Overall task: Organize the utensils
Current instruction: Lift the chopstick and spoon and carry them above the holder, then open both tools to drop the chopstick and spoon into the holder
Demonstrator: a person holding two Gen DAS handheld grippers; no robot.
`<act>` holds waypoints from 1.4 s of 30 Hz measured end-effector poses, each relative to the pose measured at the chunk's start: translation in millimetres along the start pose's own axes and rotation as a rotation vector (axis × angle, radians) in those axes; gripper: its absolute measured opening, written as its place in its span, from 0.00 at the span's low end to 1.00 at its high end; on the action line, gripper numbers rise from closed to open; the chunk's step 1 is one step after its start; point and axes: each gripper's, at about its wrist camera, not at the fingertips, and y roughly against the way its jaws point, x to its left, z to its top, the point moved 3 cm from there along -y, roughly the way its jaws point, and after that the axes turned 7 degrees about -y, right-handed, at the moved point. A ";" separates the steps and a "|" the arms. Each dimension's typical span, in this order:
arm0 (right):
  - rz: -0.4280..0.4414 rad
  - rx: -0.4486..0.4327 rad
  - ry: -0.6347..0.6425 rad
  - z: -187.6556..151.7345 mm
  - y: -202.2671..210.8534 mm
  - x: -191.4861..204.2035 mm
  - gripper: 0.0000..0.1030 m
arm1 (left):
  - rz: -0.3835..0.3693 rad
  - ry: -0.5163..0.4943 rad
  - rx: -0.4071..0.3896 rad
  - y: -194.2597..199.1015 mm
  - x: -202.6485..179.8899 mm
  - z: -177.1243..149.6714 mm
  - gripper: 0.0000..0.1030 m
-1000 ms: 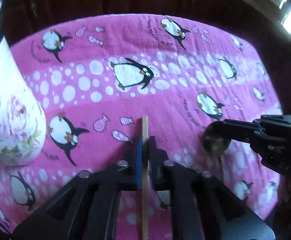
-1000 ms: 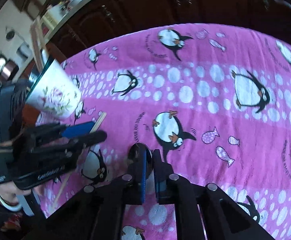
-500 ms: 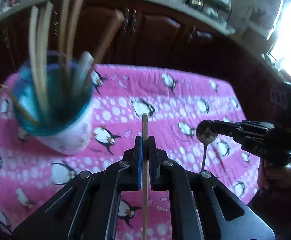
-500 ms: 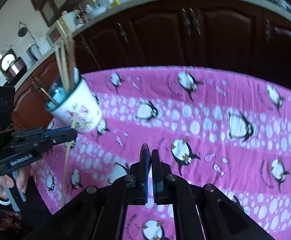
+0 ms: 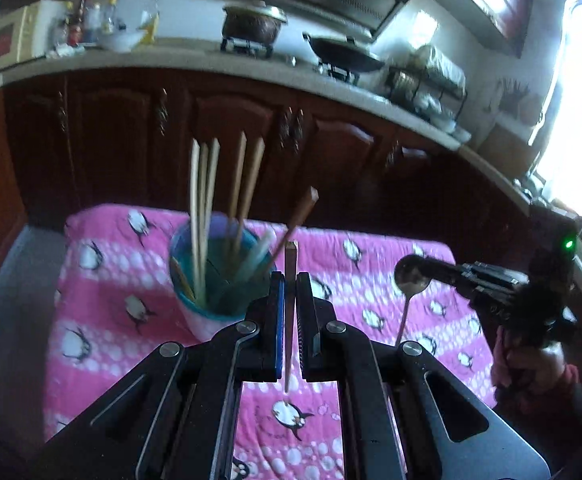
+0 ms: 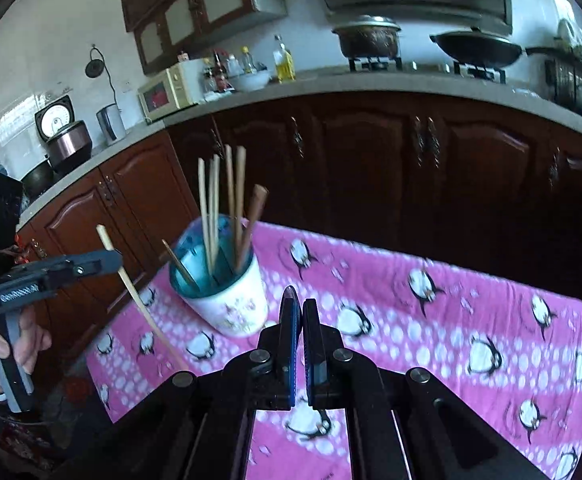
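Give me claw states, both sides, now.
Left claw: closed on a wooden chopstick.
Right claw: closed on a metal spoon, handle hanging down.

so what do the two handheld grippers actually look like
Both are matte black plastic with silver pivot bolts and slotted linkage arms. Each pair of jaws has one blue pad. The left gripper has white lettering on its side and a grey grip. The right gripper has faint lettering and a green light behind it.
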 end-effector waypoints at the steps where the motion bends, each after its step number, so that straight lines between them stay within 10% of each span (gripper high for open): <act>1: -0.003 -0.008 0.002 5.0 -1.6 4.5 0.02 | 0.005 -0.001 -0.010 5.0 1.6 3.7 0.04; 14: -0.076 -0.101 0.039 58.0 -22.1 48.2 0.02 | 0.102 -0.015 -0.164 45.4 26.3 71.8 0.04; 42: -0.269 -0.167 0.199 69.5 -115.0 95.2 0.02 | 0.261 -0.034 -0.054 -48.3 57.6 45.9 0.04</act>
